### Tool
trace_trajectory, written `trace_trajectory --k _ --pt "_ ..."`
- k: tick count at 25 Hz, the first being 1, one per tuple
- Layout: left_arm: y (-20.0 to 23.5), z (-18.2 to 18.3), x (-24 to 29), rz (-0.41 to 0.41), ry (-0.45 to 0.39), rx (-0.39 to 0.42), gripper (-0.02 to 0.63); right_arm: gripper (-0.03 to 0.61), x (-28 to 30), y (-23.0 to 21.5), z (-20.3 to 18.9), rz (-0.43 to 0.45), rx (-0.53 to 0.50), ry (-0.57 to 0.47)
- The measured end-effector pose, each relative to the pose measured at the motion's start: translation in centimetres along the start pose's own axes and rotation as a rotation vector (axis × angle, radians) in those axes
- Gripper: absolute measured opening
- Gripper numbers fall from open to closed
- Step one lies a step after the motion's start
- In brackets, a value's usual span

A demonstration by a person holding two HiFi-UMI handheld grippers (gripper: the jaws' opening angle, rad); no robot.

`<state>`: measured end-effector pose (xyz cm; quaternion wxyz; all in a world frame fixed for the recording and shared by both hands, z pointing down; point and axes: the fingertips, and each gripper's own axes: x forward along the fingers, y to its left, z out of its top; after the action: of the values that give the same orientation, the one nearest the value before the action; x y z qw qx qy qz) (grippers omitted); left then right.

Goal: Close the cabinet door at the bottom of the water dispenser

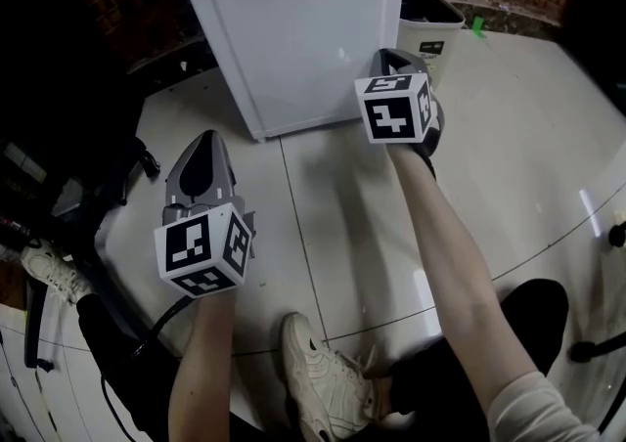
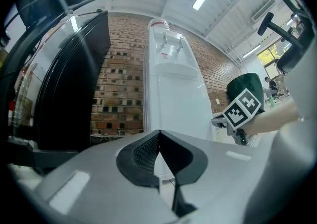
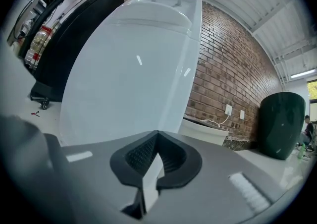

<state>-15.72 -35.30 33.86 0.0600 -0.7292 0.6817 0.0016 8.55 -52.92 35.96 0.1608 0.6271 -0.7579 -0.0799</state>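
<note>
While both grippers are shut with nothing between their ribbed black pads, the left gripper (image 1: pixel 205 142) is held over the glossy pale tiled floor (image 1: pixel 342 225), near and to the left. The right gripper (image 1: pixel 387 59) is farther off, just beside the lower right corner of the water dispenser (image 1: pixel 303 0). This tall white box with smooth, shiny sides stands against a rough red brick wall (image 3: pixel 228 69). Its cabinet door (image 1: pixel 313 59) is the flat lower front panel, which looks flush with the body. To the right of the dispenser stands a white rectangular bin (image 1: pixel 428 27) with a dark liner; what it contains cannot be made out.
</note>
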Motion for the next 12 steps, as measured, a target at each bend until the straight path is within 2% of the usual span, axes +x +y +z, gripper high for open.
trace_trajectory --k 12 --pt "0.2 3.9 -1.7 0.04 -0.046 -0.047 0.011 0.0 -4.7 -0.3 3.0 0.002 0.056 -0.062"
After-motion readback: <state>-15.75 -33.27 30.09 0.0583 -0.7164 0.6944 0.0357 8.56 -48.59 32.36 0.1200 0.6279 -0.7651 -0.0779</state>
